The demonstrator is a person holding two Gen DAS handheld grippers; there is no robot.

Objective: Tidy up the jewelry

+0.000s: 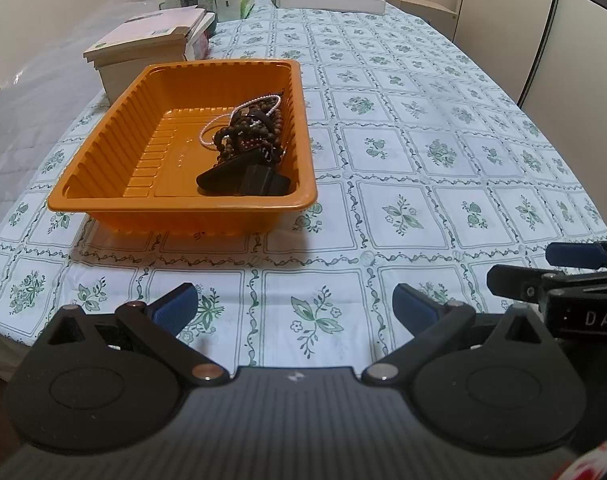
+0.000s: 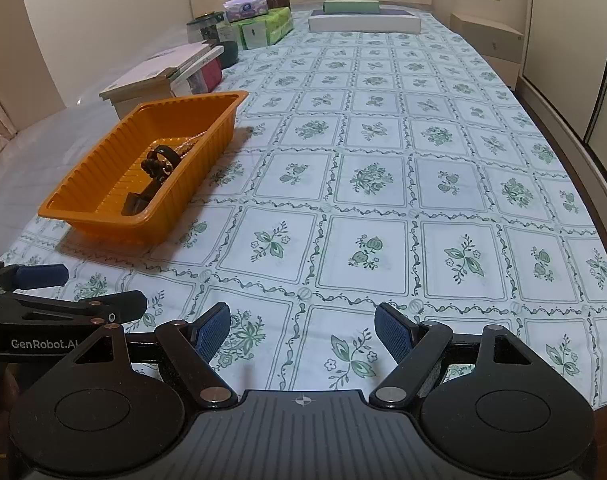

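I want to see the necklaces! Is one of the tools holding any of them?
No. The left tool and right tool are both open and hold nothing. The jewelry lies in the orange tray.

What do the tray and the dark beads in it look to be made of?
Tray: thin moulded plastic, it seems, glossy orange with ribbed walls and a rolled rim. Dark beads: probably wood, round, brown, dull sheen; resin is possible. The pale strand beside them looks pearl-like.

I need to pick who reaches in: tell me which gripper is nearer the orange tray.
Left. The left gripper faces the orange tray just ahead; the right gripper sits farther off to its right.
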